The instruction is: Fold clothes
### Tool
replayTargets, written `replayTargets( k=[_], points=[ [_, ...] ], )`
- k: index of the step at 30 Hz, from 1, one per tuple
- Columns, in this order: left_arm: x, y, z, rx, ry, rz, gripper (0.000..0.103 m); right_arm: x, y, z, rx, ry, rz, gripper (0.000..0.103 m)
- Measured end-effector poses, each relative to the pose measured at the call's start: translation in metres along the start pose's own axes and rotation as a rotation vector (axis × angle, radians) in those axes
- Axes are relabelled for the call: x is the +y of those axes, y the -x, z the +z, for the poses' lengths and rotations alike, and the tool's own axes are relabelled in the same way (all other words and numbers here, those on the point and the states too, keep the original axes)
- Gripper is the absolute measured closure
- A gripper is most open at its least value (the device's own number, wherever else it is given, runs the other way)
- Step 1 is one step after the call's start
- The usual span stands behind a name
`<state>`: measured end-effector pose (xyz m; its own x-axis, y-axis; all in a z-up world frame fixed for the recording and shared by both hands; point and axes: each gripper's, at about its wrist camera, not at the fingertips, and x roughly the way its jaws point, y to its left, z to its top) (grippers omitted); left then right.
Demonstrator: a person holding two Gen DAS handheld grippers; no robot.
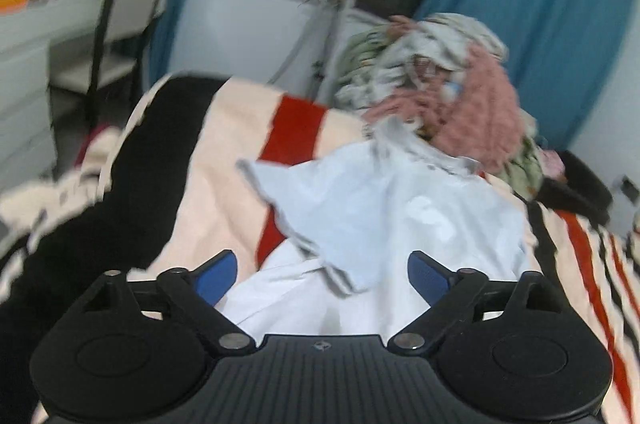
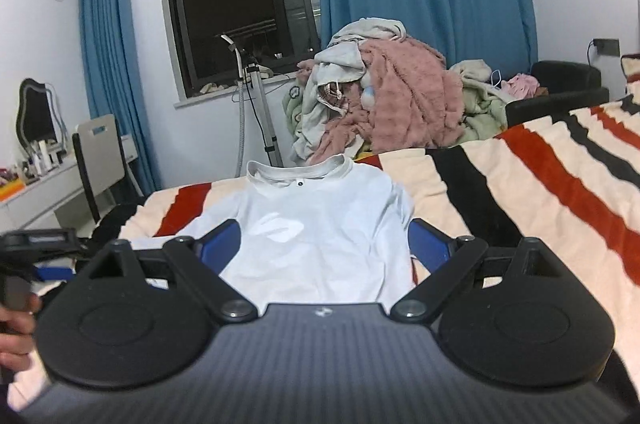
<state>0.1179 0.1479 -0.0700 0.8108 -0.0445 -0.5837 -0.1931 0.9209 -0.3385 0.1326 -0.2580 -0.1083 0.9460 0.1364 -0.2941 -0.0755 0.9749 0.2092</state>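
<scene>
A white long-sleeved shirt [image 2: 320,216] lies front up on the striped blanket [image 2: 520,184], collar toward the window. In the left wrist view the shirt [image 1: 380,208] has one sleeve folded loosely across its body. My left gripper [image 1: 322,258] hovers over the shirt's lower part with its blue pads wide apart and no cloth pinched between them. My right gripper [image 2: 324,224] stands open above the shirt's hem, its pads on either side of the body. The left gripper [image 2: 48,256] also shows at the left edge of the right wrist view, held by a hand [image 2: 16,324].
A tall pile of clothes [image 2: 392,104], pink, grey and green, sits beyond the bed's far edge. A steamer stand [image 2: 260,104] stands under the dark window. A chair [image 2: 100,152] and a white desk [image 2: 40,192] are at the left, and a black armchair [image 2: 560,88] at the right.
</scene>
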Motion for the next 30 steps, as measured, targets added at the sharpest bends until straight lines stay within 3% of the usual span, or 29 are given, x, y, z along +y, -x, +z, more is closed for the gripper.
replayTargets(
  k=[5,10,12,16,17,18,22,24,30],
  points=[
    [0.015,-0.058,0.023,-0.011,0.098,0.012,0.030,-0.002,-0.025,-0.017,0.058,-0.018,0.013,0.011],
    [0.016,-0.120,0.042,-0.016,0.075,0.064,0.042,-0.007,-0.069,-0.031,0.120,-0.026,-0.022,0.011],
    [0.015,-0.145,0.049,-0.013,0.064,0.087,0.051,-0.009,-0.085,-0.034,0.135,-0.036,-0.026,0.011],
    [0.008,-0.171,0.065,-0.035,-0.011,0.122,0.066,-0.012,-0.106,-0.041,0.167,-0.041,-0.039,0.011],
    [0.005,-0.174,0.072,-0.026,-0.049,0.107,0.085,-0.014,-0.109,-0.042,0.182,-0.053,-0.044,0.011],
    [0.002,-0.177,0.080,-0.013,-0.089,0.091,0.096,-0.016,-0.110,-0.043,0.195,-0.067,-0.045,0.011],
    [-0.009,-0.188,0.113,0.019,-0.251,0.062,0.101,-0.019,-0.115,-0.047,0.225,-0.114,-0.039,0.011],
    [-0.012,-0.195,0.136,0.015,-0.280,0.080,0.101,-0.017,-0.121,-0.050,0.232,-0.118,-0.036,0.011],
    [-0.025,-0.249,0.231,-0.125,-0.438,0.378,0.101,-0.006,-0.140,-0.056,0.229,-0.045,-0.059,0.011]
  ],
)
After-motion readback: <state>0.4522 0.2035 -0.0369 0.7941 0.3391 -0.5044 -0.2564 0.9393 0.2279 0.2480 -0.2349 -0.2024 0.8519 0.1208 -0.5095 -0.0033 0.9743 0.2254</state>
